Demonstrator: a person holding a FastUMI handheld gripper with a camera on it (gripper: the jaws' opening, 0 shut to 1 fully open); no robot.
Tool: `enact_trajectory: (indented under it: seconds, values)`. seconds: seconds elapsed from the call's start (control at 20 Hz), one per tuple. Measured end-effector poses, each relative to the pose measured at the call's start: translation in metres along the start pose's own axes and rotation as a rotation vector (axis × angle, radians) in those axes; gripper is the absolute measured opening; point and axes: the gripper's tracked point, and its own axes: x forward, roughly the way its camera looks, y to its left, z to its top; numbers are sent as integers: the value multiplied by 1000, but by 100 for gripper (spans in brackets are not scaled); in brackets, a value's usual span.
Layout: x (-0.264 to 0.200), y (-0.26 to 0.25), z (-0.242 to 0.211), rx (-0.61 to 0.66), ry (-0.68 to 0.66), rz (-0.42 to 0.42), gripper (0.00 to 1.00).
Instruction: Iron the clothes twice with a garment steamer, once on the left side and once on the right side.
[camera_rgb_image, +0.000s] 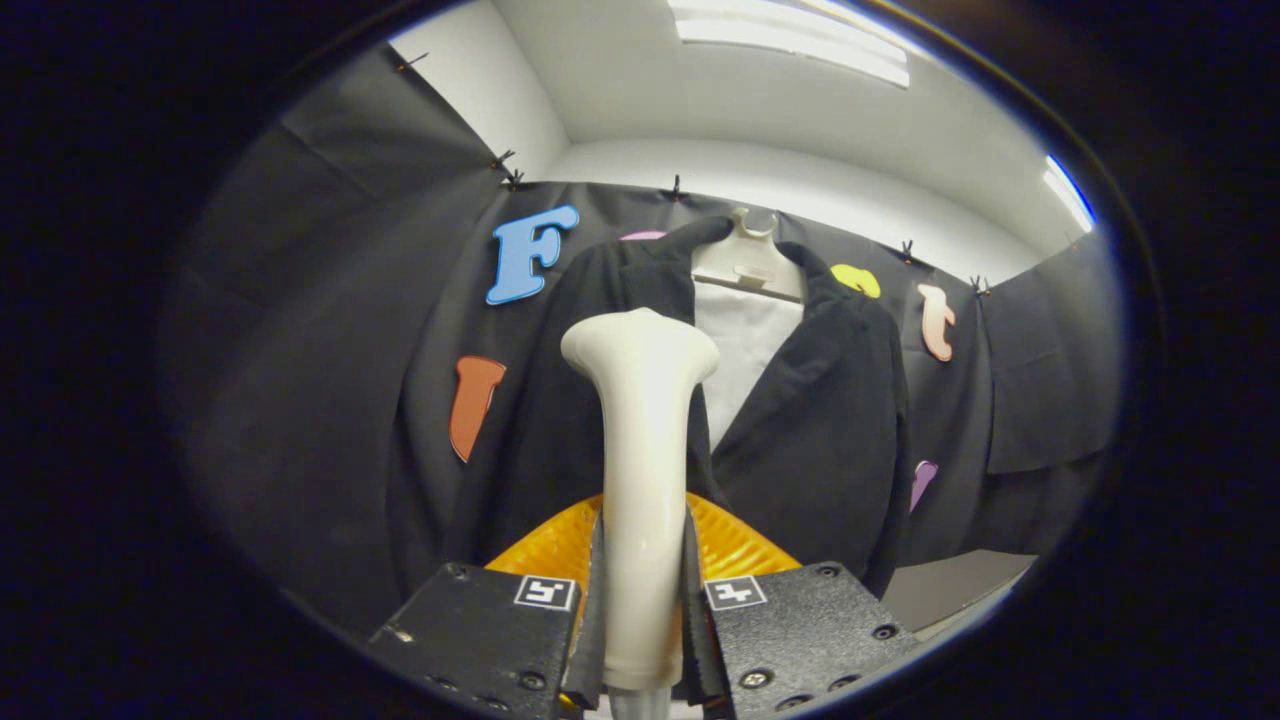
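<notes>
Tool (642, 610) clamped on upright steamer (640, 400).

Garment steamer (642, 480) stands upright between the two fingers of the gripper (642, 640), both pressing its handle. Beyond the steamer hangs the jacket (820, 430) on a hanger (750, 262), against the booth wall (330, 300). The steamer's head appears near the jacket's left front, contact uncertain.
</notes>
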Motion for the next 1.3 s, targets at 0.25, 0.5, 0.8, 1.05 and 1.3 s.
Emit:
enact_trajectory:
  seconds: [0.25,0.5,0.8,1.05,1.3]
  values:
    - [-13,-4,-27,-4,59,2,34]
    - [-30,0,-56,-17,118,19,34]
    - [-45,2,-88,-21,189,25,34]
    - [-60,11,-114,-23,257,35,34]
    - [-75,15,-144,6,348,45,34]
